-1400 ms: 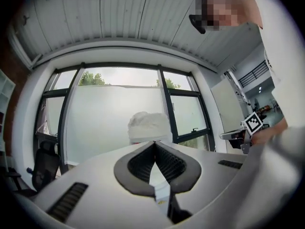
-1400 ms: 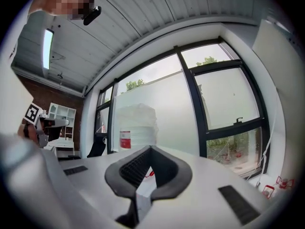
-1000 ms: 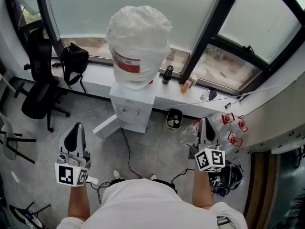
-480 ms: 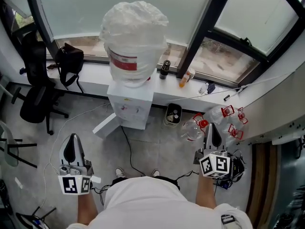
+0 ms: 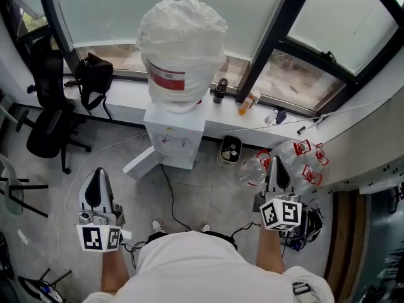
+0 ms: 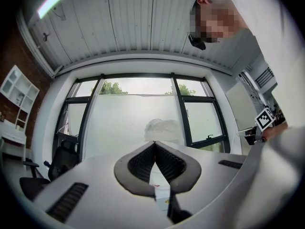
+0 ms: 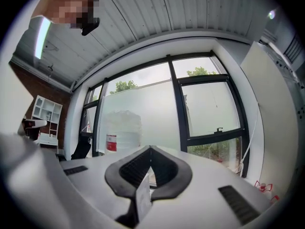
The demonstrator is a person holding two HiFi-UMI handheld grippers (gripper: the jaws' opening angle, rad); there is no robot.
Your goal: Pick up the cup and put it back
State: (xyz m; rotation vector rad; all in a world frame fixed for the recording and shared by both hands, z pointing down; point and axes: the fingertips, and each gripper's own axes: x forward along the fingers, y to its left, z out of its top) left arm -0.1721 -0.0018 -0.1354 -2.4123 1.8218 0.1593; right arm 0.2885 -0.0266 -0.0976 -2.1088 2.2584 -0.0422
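I cannot pick out a cup in any view. A white water dispenser (image 5: 175, 134) stands ahead of me on the floor, its bottle (image 5: 182, 49) wrapped in clear plastic. My left gripper (image 5: 96, 172) is held low at the left, well short of the dispenser, its jaws shut with nothing between them. My right gripper (image 5: 276, 159) is at the right, also shut and empty. In the left gripper view the wrapped bottle (image 6: 164, 128) shows just beyond the left gripper (image 6: 154, 143). In the right gripper view the bottle (image 7: 120, 132) lies to the left of the right gripper (image 7: 150, 148).
A dark flask (image 5: 220, 92) and an orange bottle (image 5: 248, 103) stand on the window sill (image 5: 126, 96). A small bin (image 5: 230, 155) and several empty water jugs (image 5: 297, 160) sit on the floor at the right. A black office chair (image 5: 47, 131), a bag (image 5: 95, 74) and cables are at the left.
Both grippers dipped back toward me half a second ago and have come forward again to about where they were. Both stay shut and empty.
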